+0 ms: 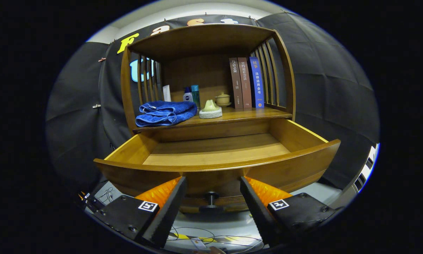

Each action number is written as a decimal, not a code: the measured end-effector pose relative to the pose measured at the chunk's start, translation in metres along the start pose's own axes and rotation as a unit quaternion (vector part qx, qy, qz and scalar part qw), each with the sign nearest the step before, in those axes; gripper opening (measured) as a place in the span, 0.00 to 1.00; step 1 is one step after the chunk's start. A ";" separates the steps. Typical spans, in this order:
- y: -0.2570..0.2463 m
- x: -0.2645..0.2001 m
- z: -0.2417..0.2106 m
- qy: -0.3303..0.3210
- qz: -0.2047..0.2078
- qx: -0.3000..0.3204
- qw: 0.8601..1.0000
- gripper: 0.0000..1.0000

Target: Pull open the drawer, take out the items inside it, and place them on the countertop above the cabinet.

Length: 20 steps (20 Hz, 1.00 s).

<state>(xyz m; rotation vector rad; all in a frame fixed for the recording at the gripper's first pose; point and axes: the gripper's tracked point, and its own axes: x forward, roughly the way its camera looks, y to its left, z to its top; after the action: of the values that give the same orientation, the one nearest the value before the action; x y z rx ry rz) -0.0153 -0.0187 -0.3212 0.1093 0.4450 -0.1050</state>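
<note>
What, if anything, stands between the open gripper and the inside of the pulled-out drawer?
Only the drawer's own front panel, with its knob between the fingers of the open gripper. Above the rim nothing visible blocks the way, and the drawer floor that shows is bare.

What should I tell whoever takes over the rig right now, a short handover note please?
Gripper: open, holding nothing, fingers either side of the drawer knob, not pressing it.
Drawer: pulled open; the part of its floor in view is bare.
Countertop above it carries a folded blue towel, a pale green item on a white pad, two bottles, a lidded cup and three books.
Done: drawer opened.
Left: check the near inside of the drawer, hidden by its front, for remaining items.
</note>
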 end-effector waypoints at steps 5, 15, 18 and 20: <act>0.000 0.019 0.009 0.006 0.000 -0.004 1.000 0.99; 0.004 0.092 0.038 -0.002 -0.003 -0.005 1.000 0.99; 0.004 0.109 0.043 -0.004 -0.003 -0.006 1.000 0.99; 0.005 0.120 0.045 -0.004 -0.003 -0.007 1.000 0.99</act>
<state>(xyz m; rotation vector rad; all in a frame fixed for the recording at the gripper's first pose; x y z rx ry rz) 0.1122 -0.0286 -0.3323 0.0929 0.4375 -0.1084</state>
